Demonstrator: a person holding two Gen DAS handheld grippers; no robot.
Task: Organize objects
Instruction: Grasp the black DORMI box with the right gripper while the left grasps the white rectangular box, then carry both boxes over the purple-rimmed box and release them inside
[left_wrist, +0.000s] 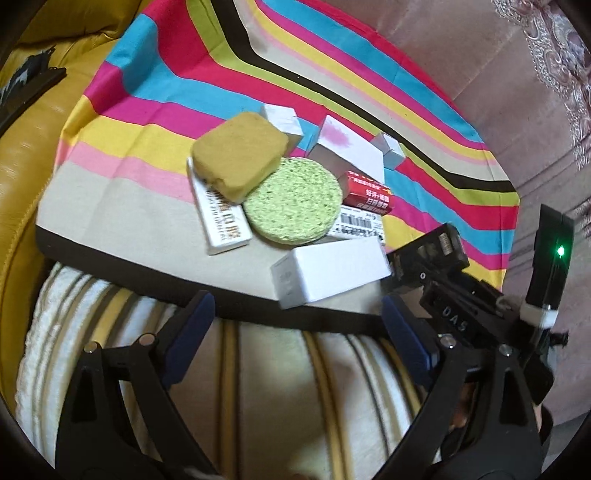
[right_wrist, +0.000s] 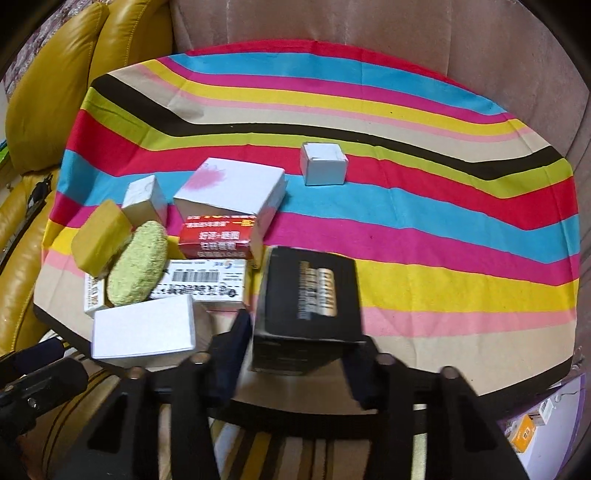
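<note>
Right gripper (right_wrist: 295, 347) pinching black box (right_wrist: 306, 306) at near edge of striped cloth (right_wrist: 443, 206). Left gripper (left_wrist: 291, 332) spread, empty, before white box (left_wrist: 328, 271). Step: relocating black box. Next: steady placement clear of pile.

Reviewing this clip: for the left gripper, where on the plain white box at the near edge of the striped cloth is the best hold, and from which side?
Probably across the white box's two long faces, coming from above: its narrow width should fit the open left gripper.
</note>
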